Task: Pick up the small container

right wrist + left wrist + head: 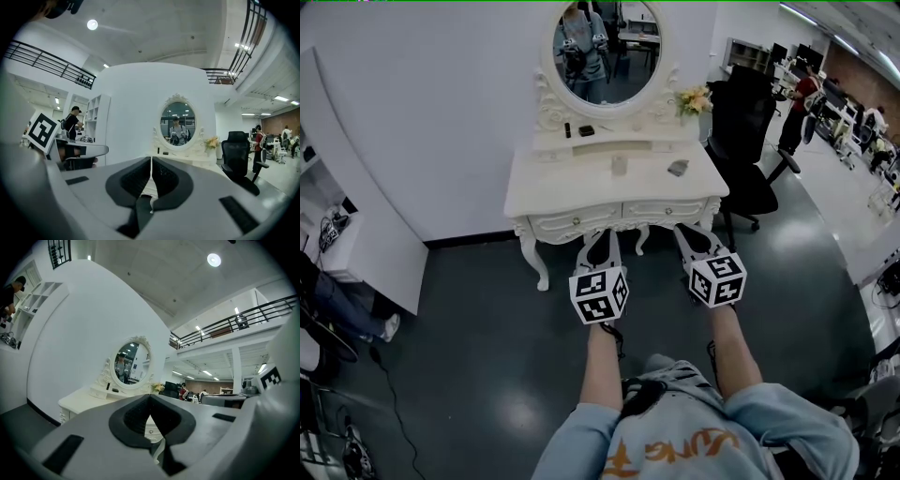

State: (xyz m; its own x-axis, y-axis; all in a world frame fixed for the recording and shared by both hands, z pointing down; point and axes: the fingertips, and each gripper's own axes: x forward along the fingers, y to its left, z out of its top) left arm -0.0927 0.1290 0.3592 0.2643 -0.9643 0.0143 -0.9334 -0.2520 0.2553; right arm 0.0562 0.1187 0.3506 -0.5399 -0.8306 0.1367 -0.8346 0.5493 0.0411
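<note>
Left gripper [150, 396] and right gripper [151, 159] are clenched, empty, short of the dressing table [553, 183]. Open jaws before reaching the small container [619, 165] on it, or you may topple it

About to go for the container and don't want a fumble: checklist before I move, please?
Left claw empty: ok, shut on nothing.
Right claw open to grasp: not ok, shut.
Claws over table: not ok, both short of its front edge.
Target picked out: cannot tell; a pale item and a grey item both lie on it.
Chair clear of approach: ok, off to the right.
</note>
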